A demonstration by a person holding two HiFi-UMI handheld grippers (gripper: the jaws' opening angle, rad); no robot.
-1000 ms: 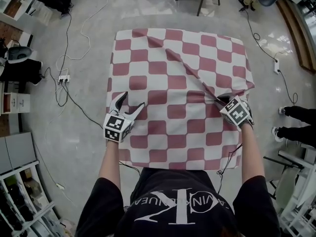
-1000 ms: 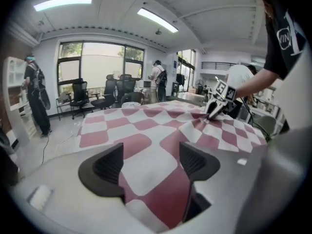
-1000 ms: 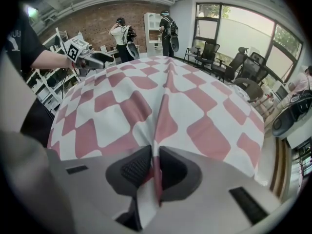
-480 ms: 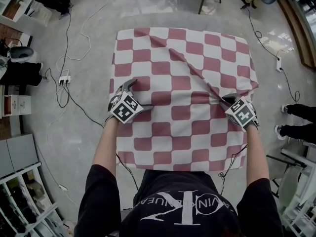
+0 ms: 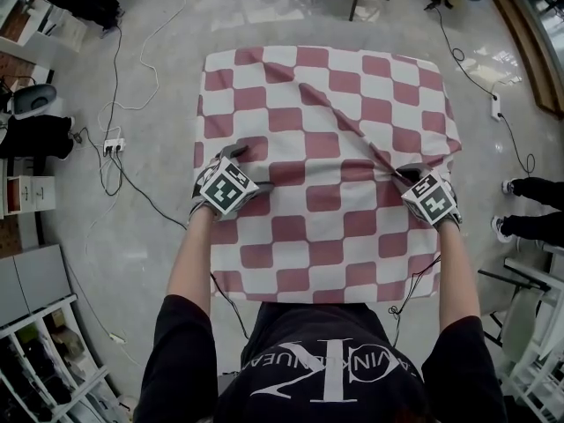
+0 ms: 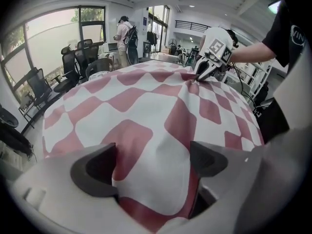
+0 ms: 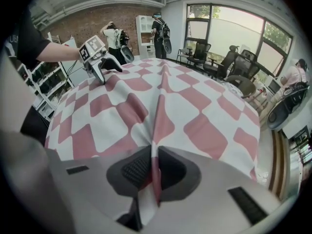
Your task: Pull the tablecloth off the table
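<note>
The checked tablecloth point(image 5: 326, 113) covers the whole counter, and its near hem hangs over the edge against the person's body.

On the near left, the left claw point(image 6: 153, 161) is spread. Its jaws have just been closing a little around a low hump of cloth that sits between them, but the pads do not yet pinch it. A pull now would likely leave that side behind, so the cloth would slew round and drag crookedly.

On the near right, the right claw point(image 7: 151, 172) is pressed together on a thin upright pleat. So slim a hold may slip out under a hard tug.

From that pinch a raised fold point(image 5: 344, 126) runs diagonally toward the far left.

The cloth looks close to square, with no clear long axis. Its sides run straight away from the person and its far hem lies across.
</note>
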